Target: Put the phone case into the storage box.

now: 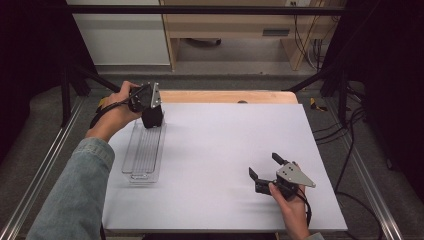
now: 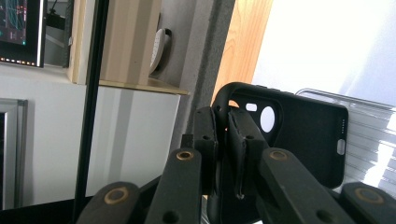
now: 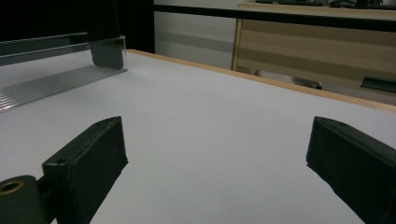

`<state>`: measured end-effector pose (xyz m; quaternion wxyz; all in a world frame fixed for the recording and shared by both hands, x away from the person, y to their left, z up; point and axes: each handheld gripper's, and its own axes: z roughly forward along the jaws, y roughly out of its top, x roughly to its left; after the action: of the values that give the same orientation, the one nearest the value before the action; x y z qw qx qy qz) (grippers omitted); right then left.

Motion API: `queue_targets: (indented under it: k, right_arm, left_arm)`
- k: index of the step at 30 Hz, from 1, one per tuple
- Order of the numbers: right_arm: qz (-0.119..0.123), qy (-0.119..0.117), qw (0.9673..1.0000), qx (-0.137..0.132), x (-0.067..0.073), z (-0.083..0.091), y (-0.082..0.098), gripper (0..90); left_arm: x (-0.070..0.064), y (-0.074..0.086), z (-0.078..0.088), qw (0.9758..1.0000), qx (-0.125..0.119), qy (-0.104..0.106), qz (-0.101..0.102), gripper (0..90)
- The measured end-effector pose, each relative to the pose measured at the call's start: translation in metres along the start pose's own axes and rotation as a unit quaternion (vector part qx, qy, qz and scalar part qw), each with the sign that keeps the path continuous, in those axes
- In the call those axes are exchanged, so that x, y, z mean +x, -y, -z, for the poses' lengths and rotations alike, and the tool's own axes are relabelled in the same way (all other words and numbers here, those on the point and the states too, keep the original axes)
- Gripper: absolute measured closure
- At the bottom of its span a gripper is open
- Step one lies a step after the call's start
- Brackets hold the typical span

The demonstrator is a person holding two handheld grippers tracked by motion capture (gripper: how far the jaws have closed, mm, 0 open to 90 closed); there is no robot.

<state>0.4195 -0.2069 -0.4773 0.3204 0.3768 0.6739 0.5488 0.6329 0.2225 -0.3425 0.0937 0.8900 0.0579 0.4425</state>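
From above I see a white sheet [image 1: 225,160] covering most of the bench [image 1: 225,96], whose wooden edge shows along the far side. Beyond it stand a pale wooden cabinet [image 1: 235,25] and a white one [image 1: 120,35], with black frame bars [image 1: 200,10] crossing in front of them and cables [image 1: 350,140] trailing down on the right. A clear ribbed tray [image 1: 145,150] lies lengthwise at the left of the sheet. At its far end my left hand-held gripper [image 1: 151,116] holds a black phone case [image 2: 299,135] on edge; in the left gripper view the jaws are pinched tight on the case's rim, camera cutout up, and the tray's ridges show behind it. Whether the case touches the tray floor I cannot tell. The rest of the tray holds nothing that I can make out. My right hand-held gripper [image 1: 265,167] sits low over the sheet at the near right, well apart from the tray, jaws spread wide with bare sheet between them. In its view the tray [image 3: 60,74] lies far off left, a dark shape standing behind its far wall.
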Motion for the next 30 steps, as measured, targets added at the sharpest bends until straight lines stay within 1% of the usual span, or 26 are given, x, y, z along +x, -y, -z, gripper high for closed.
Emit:
queue_targets:
  k: [4, 8, 15, 17, 23, 30]
  right_arm:
    - [-0.001, 0.002, 1.0000, -0.001, -0.001, 0.000, 0.000, 5.0]
    - [-0.001, 0.001, 1.0000, 0.000, 0.000, 0.000, 0.000, 5.0]
    - [-0.001, 0.002, 1.0000, 0.001, -0.001, 0.000, 0.000, 5.0]
    - [-0.004, 0.004, 1.0000, 0.000, -0.002, 0.001, 0.000, 5.0]
    - [-0.005, 0.006, 1.0000, 0.000, -0.003, 0.001, 0.000, 5.0]
    - [-0.007, 0.005, 1.0000, -0.001, -0.002, 0.001, 0.000, 5.0]
  left_arm:
    - [0.001, 0.000, -0.001, 1.0000, 0.000, -0.002, 0.002, 82.1]
    - [0.000, 0.000, -0.004, 1.0000, 0.003, -0.009, -0.002, 82.2]
    - [0.002, 0.001, -0.007, 0.9999, 0.002, -0.012, 0.005, 82.6]
    - [0.003, 0.001, -0.008, 0.9999, 0.002, -0.012, 0.010, 82.5]
    - [0.002, 0.001, -0.010, 0.9998, 0.004, -0.019, 0.006, 82.6]
    - [0.002, 0.001, -0.011, 0.9997, 0.004, -0.021, 0.007, 82.4]
